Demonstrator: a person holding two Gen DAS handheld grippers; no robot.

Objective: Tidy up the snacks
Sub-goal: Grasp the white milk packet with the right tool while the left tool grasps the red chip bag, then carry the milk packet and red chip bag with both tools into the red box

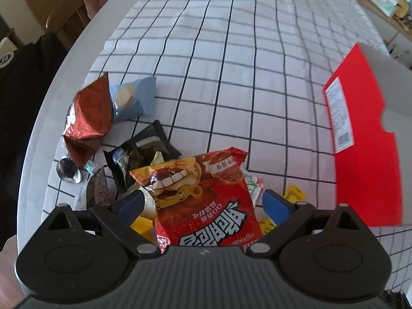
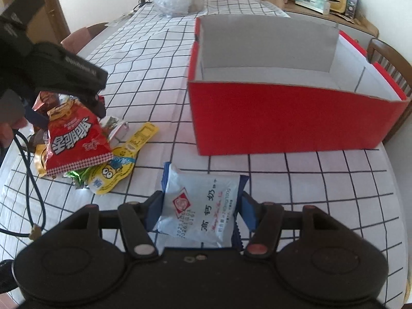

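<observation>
Gripping red snack bag (image 2: 77, 141) above snack pile (image 2: 110, 170), left gripper (image 1: 203, 200) clenched on it; right gripper (image 2: 200, 206) clamps white-blue biscuit packet (image 2: 200, 206) over checkered tablecloth (image 2: 154, 77), near red box (image 2: 283, 118).

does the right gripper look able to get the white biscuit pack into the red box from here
Probably yes. The right gripper has the white biscuit pack between its jaws, and the red box sits just ahead with its top open and nothing seen inside. Only bare checked tablecloth lies between; the pack must clear the near wall.
</observation>
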